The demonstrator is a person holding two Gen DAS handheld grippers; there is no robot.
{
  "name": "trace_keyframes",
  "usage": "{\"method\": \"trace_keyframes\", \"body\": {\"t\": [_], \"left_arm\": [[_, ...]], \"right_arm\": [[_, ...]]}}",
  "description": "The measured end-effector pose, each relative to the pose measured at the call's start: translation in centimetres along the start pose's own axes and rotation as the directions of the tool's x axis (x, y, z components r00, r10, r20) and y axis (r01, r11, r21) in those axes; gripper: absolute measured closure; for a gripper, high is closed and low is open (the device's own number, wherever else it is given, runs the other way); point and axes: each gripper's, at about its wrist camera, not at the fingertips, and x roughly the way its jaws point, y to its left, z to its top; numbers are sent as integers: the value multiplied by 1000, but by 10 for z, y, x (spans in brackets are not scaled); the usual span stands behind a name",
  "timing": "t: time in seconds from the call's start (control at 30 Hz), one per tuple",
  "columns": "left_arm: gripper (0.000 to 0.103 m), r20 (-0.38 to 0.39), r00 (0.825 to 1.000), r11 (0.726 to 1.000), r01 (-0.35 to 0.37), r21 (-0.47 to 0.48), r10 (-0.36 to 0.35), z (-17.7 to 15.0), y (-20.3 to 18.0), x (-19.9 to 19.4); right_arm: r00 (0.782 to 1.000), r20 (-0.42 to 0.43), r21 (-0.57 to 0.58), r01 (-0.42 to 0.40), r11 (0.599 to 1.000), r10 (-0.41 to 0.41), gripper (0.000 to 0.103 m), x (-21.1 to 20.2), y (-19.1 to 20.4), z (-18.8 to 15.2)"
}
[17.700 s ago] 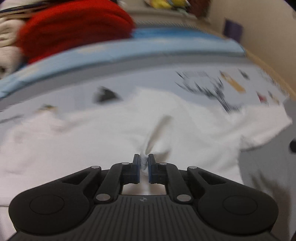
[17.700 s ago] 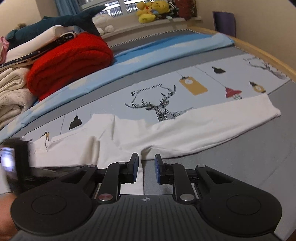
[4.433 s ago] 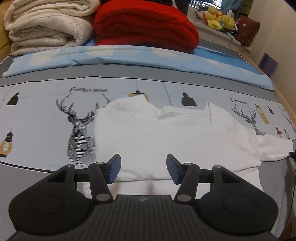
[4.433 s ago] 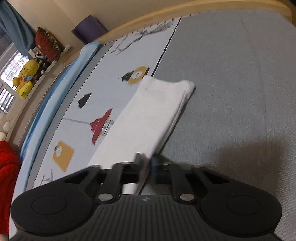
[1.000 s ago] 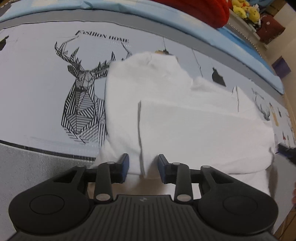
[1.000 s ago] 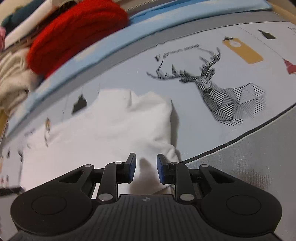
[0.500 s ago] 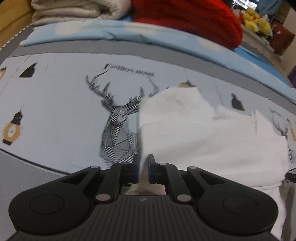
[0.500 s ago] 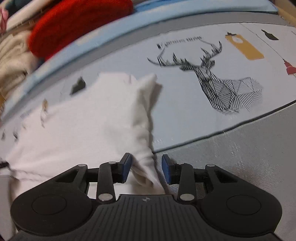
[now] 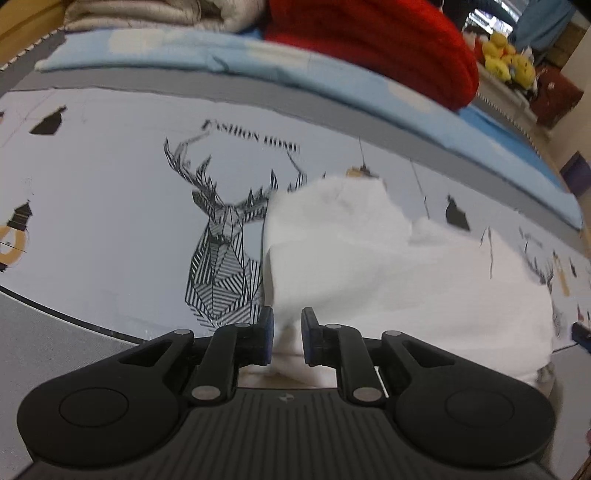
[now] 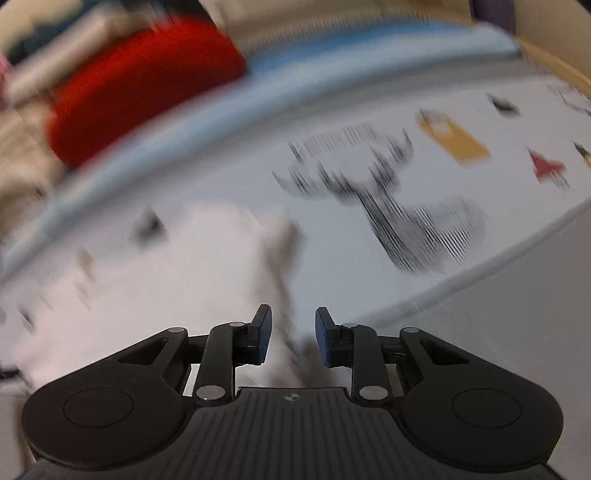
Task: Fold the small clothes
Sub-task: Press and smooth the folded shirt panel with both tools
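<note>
A white garment lies partly folded on the printed bed sheet. My left gripper is at its near left corner with the jaws slightly apart and white cloth between the pads. In the blurred right wrist view the garment fills the lower left. My right gripper is open at the garment's right edge, with a fold of cloth lying loosely between the fingers.
A red folded blanket and cream blankets are stacked at the head of the bed, behind a light blue band. Yellow plush toys sit at the far right. Grey sheet lies near me.
My left gripper's jaws have parted slightly from shut, with cloth still between them. My right gripper has opened wider and is moving fast, so its view is blurred.
</note>
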Motion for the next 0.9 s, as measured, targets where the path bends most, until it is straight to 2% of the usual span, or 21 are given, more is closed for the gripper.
{"method": "trace_keyframes", "body": {"t": [0.07, 0.1, 0.13, 0.17, 0.2, 0.23, 0.27, 0.33, 0.4, 0.53, 0.63, 0.7, 0.77, 0.83, 0.9], "left_arm": [[86, 31, 1000, 1000, -2, -12, 2, 1, 1, -11], [86, 57, 998, 1000, -4, -17, 5, 1, 2, -20], [86, 85, 996, 1000, -8, -17, 9, 0, 2, -30], [86, 125, 992, 1000, -20, -13, 21, -1, 2, -42], [86, 166, 986, 999, -34, 1, 34, -3, 1, -54], [86, 209, 977, 998, -50, 28, 43, -8, -2, -68], [86, 230, 972, 997, -55, 54, 41, -12, -4, -78], [86, 250, 968, 993, -56, 105, 28, -22, -9, -99], [86, 250, 968, 992, -48, 119, 17, -32, -10, -119], [86, 247, 968, 994, 22, 107, -47, -63, -8, -164], [86, 237, 970, 990, 24, 141, -58, -102, -8, -195], [86, 223, 973, 988, 28, 151, -62, -130, -6, -208], [86, 211, 975, 987, 30, 157, -63, -161, -4, -217], [86, 190, 980, 987, 27, 160, -57, -189, 0, -215], [86, 163, 986, 988, 16, 151, -40, -216, 7, -206]], "right_arm": [[999, -49, -38, -22, 999, 20, 65, 15, 9, -5], [995, -102, -53, 8, 999, -14, 65, 26, 9, -9], [980, -173, -71, 84, 994, -96, 65, 38, 7, -16], [961, -222, -70, 151, 986, -163, 51, 45, 2, -21], [960, -215, -32, 177, 984, -179, 46, 42, -4, -22], [964, -189, 12, 194, 981, -188, 51, 32, -6, -18], [962, -143, 8, 234, 972, -231, 60, 17, -1, -13], [955, -3, -55, 296, 954, -296, 62, -18, 15, -5], [959, 76, -45, 275, 960, -272, 62, -57, 22, 1], [970, 154, 0, 191, 982, -189, 62, -133, 24, -11], [970, 194, 5, 148, 989, -146, 62, -184, 20, -39], [970, 207, 19, 126, 992, -127, 62, -208, 14, -61], [963, 228, 15, 141, 990, -141, 61, -227, 9, -88], [959, 246, 1, 142, 990, -138, 61, -241, 5, -112], [964, 219, 4, 153, 988, -151, 61, -243, -3, -134]]}}
